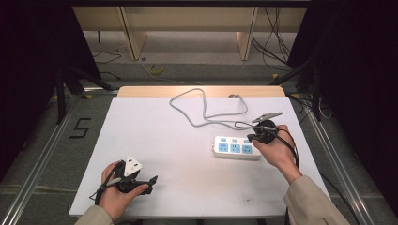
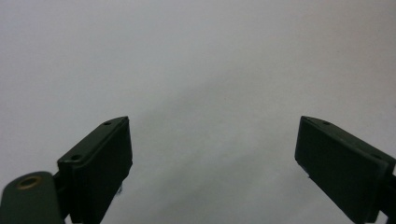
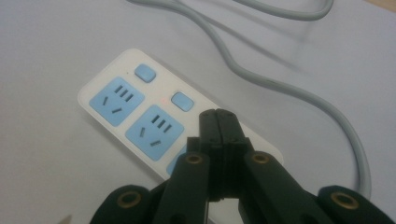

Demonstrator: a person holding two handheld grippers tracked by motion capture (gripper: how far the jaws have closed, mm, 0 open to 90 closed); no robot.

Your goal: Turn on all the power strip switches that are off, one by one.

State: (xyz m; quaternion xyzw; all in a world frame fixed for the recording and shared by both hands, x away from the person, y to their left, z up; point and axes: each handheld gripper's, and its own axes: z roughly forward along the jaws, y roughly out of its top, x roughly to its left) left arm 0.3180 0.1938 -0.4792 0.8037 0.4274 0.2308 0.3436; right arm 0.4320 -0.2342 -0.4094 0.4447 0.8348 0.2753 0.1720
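Observation:
A white power strip [image 1: 236, 148] with blue sockets and blue buttons lies right of the table's centre; its grey cable [image 1: 206, 108] loops toward the far edge. My right gripper [image 1: 256, 137] hovers at the strip's right end, jaws shut together with nothing between them. In the right gripper view the shut tips [image 3: 218, 117] sit just over the strip [image 3: 116, 105], beside its second blue button [image 3: 182, 101], above the end nearest me. My left gripper [image 1: 151, 183] rests low near the front left of the table, open and empty. The left gripper view has its two pads [image 2: 100, 161] wide apart over bare white surface.
The white table top [image 1: 164, 140] spreads between the two hands. A wooden edge [image 1: 141, 90] runs along the far side. Beyond it are floor cables and wooden furniture legs; dark curtains and tripod legs stand at both sides.

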